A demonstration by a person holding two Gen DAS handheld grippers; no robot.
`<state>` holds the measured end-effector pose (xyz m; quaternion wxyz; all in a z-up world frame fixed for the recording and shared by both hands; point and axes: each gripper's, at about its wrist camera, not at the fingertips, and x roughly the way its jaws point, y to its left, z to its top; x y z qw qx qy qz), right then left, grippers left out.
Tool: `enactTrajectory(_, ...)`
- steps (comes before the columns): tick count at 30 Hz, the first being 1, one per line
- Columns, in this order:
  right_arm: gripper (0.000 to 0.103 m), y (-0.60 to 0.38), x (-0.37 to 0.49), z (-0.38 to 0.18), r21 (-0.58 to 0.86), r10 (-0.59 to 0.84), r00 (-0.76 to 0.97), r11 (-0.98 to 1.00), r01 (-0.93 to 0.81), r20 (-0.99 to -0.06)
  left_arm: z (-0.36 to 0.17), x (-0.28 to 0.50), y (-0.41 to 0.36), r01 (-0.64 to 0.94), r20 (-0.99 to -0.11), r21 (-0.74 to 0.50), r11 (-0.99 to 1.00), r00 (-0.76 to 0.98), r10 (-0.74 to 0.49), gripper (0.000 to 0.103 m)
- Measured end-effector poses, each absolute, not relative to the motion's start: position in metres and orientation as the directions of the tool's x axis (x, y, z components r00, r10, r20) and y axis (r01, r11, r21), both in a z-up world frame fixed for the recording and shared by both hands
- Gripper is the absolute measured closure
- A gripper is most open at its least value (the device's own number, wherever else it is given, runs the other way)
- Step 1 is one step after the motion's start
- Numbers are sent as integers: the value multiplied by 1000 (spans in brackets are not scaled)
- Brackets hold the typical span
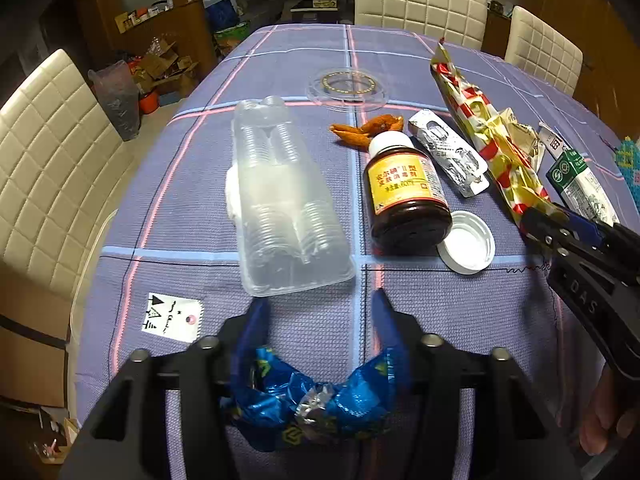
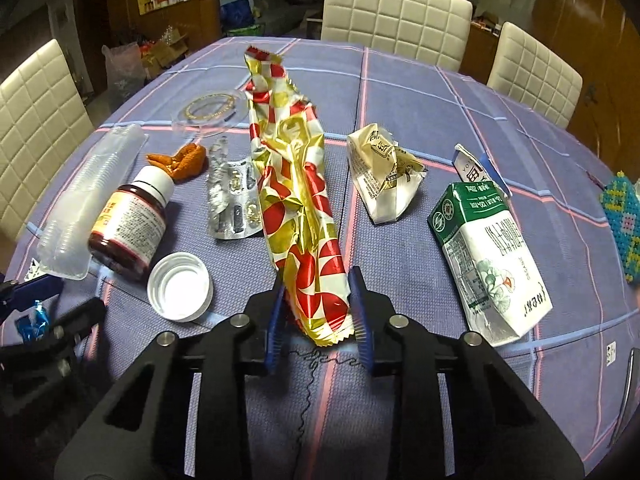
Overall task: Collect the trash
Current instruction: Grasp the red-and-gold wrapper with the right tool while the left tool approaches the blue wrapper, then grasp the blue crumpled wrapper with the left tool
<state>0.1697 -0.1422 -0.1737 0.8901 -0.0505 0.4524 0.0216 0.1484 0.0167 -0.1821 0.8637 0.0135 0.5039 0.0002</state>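
My left gripper (image 1: 320, 308) is open; a crumpled blue foil wrapper (image 1: 316, 400) sits deep between its fingers near the base. Just ahead lies a clear plastic cup pack (image 1: 280, 196). My right gripper (image 2: 320, 284) is open with its blue pads on either side of the near end of a long red, gold and white wrapper (image 2: 296, 184), which also shows in the left wrist view (image 1: 488, 136). Whether the pads touch the wrapper is unclear. The right gripper shows in the left wrist view (image 1: 540, 220) at that wrapper's end.
On the purple checked tablecloth (image 2: 420, 92) lie a brown medicine bottle (image 1: 404, 192), its white cap (image 1: 466, 246), a blister pack (image 2: 234, 200), orange peel (image 2: 182, 164), a clear lid (image 1: 346, 88), a crumpled paper wrapper (image 2: 384, 172), a milk carton (image 2: 488, 256). White chairs (image 1: 416, 0) surround the table.
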Motion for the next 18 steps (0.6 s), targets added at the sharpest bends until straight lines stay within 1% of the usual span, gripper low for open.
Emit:
enactTrajectory(1, 74, -142, 168, -173, -69, -7, 592, 994, -83, -806, -181, 147, 20, 3, -869, 23, 1000, 495, 19, 72)
enactTrajectory(2, 74, -142, 167, -171, -70, -8, 594, 994, -82, -805, -180, 147, 23, -5, -868, 20, 1000, 496, 20, 96)
enactTrajectory(3, 74, -142, 165, -170, -73, -10, 599, 994, -81, -801, -180, 146, 27, -8, -870, 7, 1000, 493, 10, 102)
enactTrajectory(8, 74, -139, 153, -157, -78, -11, 630, 994, -78, -777, -171, 134, 40, -11, -848, -45, 999, 529, -32, 102)
enactTrajectory(15, 74, -125, 135, -138, -97, -4, 684, 991, -97, -730, -139, 120, 57, -38, -780, -43, 998, 626, -10, 102)
enactTrajectory(17, 74, -120, 129, -132, -106, -1, 701, 989, -107, -713, -132, 117, 62, -37, -772, -43, 998, 635, -10, 102)
enactTrajectory(18, 74, -118, 127, -129, -109, 2, 708, 988, -113, -707, -132, 117, 60, -6, -783, -50, 999, 621, -36, 102)
